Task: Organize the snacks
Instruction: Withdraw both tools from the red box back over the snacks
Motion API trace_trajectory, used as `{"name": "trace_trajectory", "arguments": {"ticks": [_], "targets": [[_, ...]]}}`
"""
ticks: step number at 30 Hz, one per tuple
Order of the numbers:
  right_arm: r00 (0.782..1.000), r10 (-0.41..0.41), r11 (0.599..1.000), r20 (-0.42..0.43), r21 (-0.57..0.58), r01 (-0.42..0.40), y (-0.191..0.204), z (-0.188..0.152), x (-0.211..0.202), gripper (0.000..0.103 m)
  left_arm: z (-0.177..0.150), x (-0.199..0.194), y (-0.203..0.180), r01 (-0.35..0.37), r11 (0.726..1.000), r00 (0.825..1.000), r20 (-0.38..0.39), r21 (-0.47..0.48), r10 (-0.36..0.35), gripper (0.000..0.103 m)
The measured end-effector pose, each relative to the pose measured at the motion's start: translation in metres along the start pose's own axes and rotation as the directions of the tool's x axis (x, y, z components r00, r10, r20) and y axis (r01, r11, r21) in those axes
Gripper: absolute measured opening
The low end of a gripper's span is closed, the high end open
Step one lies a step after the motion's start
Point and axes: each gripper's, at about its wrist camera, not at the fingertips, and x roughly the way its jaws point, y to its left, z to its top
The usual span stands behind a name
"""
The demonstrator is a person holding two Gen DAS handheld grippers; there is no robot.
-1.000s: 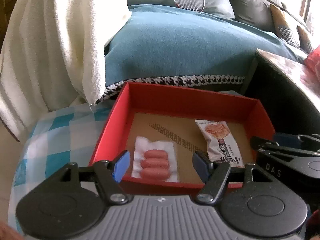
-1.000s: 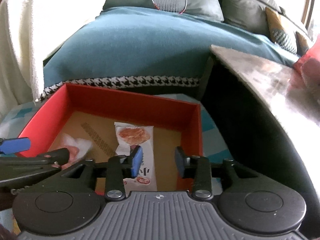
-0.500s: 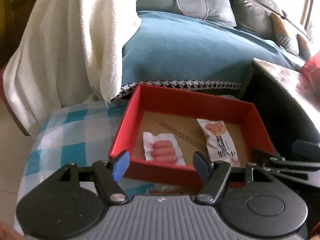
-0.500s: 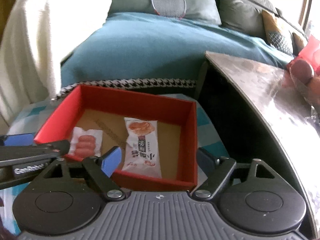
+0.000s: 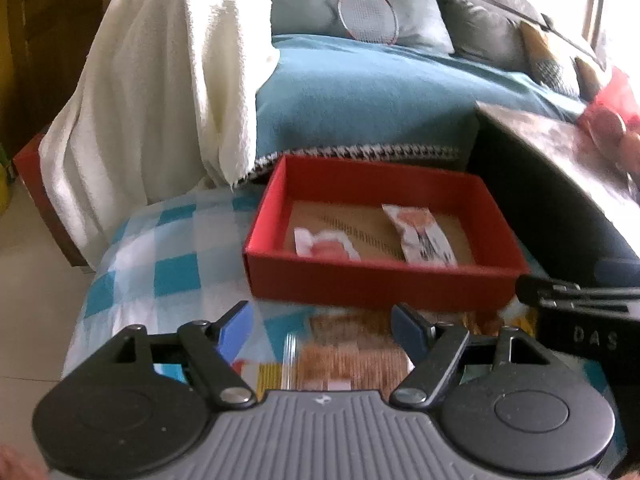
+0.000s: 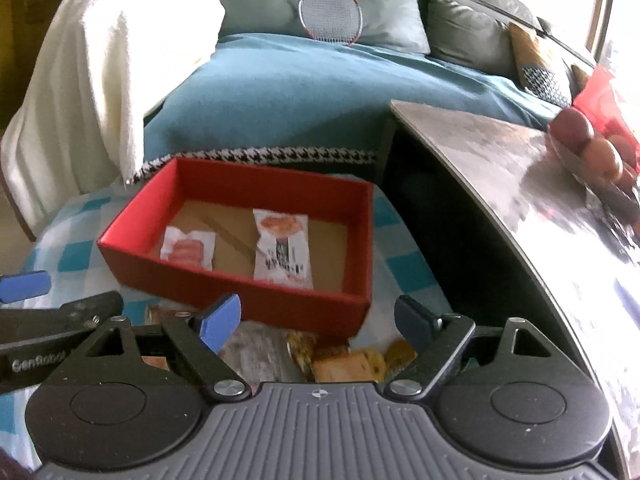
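Note:
A red box (image 5: 376, 280) (image 6: 240, 292) sits on a blue-and-white checked cloth (image 5: 160, 264). Inside lie a sausage pack (image 5: 326, 246) (image 6: 188, 248) on the left and a white snack packet (image 5: 424, 236) (image 6: 282, 248) on the right. My left gripper (image 5: 324, 330) hangs in front of the box, its jaws opening with nothing gripped; blurred orange snack packets (image 5: 348, 356) lie on the cloth below it. My right gripper (image 6: 318, 320) stands open and empty before the box, over loose snack packets (image 6: 344, 360).
A dark side table (image 6: 540, 184) with a glossy top and fruit (image 6: 588, 144) stands to the right. Behind the box is a sofa with a teal blanket (image 5: 380, 100), a white towel (image 5: 160, 92) and a badminton racket (image 6: 330, 14).
Both grippers have pulled back and up from the box, bringing loose snacks in front into view. The right gripper's jaws have opened wide, leaving the white packet in the box.

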Motion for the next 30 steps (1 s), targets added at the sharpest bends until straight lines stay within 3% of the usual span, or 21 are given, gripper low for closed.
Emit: {"name": "trace_trajectory", "arguments": {"ticks": [10, 30], "targets": [[0.997, -0.038, 0.999, -0.067, 0.001, 0.038, 0.008, -0.038, -0.007, 0.096, -0.040, -0.016, -0.012, 0.015, 0.998, 0.998, -0.055, 0.063, -0.011, 0.071], [0.993, -0.033, 0.999, -0.112, 0.005, 0.033, 0.000, -0.069, -0.012, 0.097, -0.060, -0.017, 0.001, -0.019, 0.997, 0.994, -0.110, 0.079, 0.028, 0.071]]}}
